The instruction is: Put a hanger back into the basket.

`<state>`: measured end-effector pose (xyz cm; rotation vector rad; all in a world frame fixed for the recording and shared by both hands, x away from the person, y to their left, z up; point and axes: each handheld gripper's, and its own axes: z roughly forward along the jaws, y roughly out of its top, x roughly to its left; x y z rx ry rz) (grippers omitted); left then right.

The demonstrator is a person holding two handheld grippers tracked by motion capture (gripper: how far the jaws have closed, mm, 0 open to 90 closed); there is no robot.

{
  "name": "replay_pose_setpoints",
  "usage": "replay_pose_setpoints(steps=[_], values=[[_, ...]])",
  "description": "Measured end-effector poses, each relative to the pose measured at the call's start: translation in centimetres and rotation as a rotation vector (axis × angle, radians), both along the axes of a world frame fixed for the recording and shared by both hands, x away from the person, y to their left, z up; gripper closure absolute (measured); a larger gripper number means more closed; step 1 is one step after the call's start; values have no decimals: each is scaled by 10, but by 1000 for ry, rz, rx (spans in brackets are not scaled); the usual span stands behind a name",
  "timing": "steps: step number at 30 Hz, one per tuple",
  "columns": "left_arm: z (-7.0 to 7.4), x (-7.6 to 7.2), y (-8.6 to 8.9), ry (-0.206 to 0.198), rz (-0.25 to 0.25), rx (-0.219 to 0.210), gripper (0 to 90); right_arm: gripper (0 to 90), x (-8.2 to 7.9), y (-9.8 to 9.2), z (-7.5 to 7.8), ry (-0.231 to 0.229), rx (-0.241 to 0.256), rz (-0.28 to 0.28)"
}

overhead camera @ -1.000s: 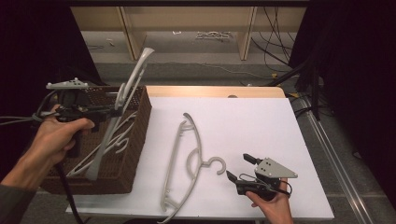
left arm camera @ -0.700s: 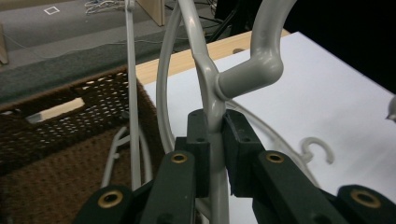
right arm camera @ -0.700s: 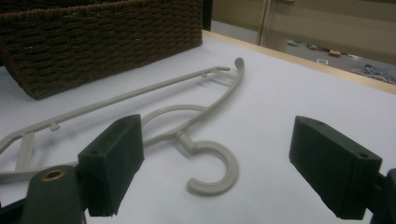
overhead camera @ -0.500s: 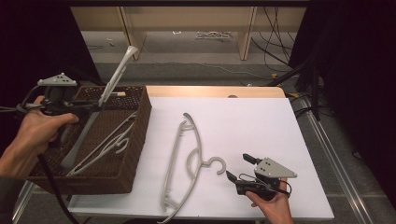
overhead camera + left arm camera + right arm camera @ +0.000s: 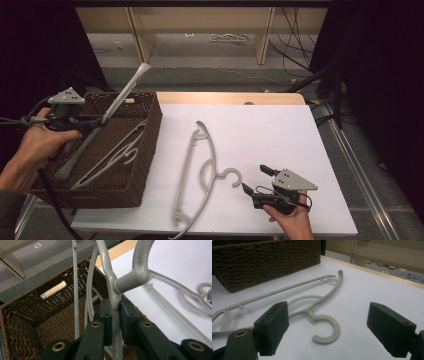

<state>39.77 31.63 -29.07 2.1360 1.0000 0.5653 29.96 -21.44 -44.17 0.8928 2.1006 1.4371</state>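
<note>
Left gripper point(image 5: 95, 122): your fingers point(image 5: 106, 320) clamp the grey hanger point(image 5: 113, 282) by its neck, just below the hook.
Held hanger: it stands tilted over the wicker basket point(image 5: 145, 155), its lower end probably inside.
Right gripper point(image 5: 255, 180): your fingers point(image 5: 273, 327) stand wide apart, holding nothing.
Second hanger point(image 5: 195, 175): flat on the table point(image 5: 280, 130), its hook just ahead of your right fingers.
</note>
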Motion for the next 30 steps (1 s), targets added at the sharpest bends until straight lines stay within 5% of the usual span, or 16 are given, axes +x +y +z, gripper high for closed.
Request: replay_pose_setpoints(steps=[4,18,30], values=[[-10,0,7,27,-18,43,809,188,0,0,-1,-10,3,-5],[-32,-9,28,58,-6,67,808,188,2,1,-2,-27,3,1],[-50,-6,20,93,-15,91,806,189,3,1,-2,-23,2,3]])
